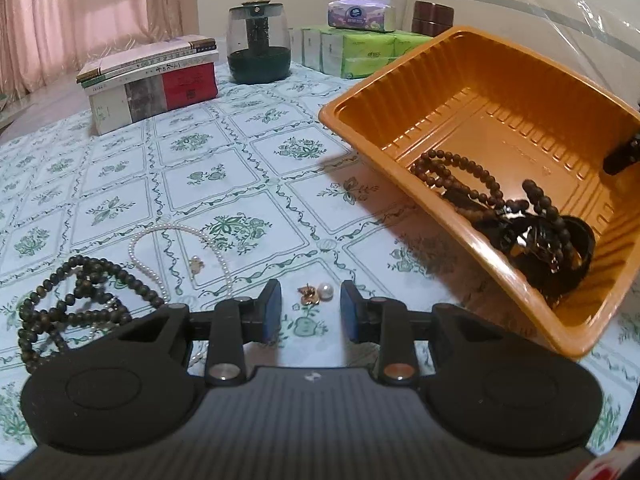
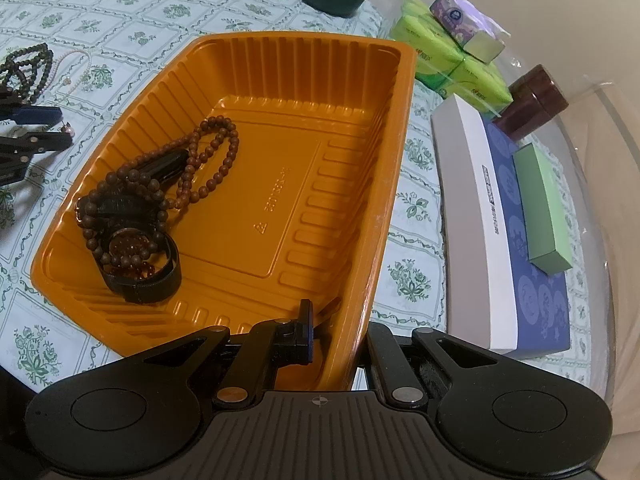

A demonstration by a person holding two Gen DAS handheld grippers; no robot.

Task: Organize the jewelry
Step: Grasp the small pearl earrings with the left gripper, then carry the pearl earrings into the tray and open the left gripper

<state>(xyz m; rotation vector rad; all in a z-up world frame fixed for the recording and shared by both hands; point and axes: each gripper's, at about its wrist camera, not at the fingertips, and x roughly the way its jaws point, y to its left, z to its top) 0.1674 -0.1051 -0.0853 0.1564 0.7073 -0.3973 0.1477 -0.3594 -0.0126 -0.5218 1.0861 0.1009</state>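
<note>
Left gripper (image 1: 307,307) jaws parted, pearl earring (image 1: 320,292) on tablecloth (image 1: 224,184) between fingertips, untouched, right gripper (image 2: 340,332) clamped on near rim of tilted orange tray (image 2: 394,152), brown beads (image 2: 208,160) inside.

My room is softly lit, daylight glowing through the sheer pink curtain (image 1: 80,20) at upper left. The glossy orange plastic tray (image 1: 400,92) throws a shadow leftward. Both views are sharp; fisheye bending and dark corners mark the edges.
</note>
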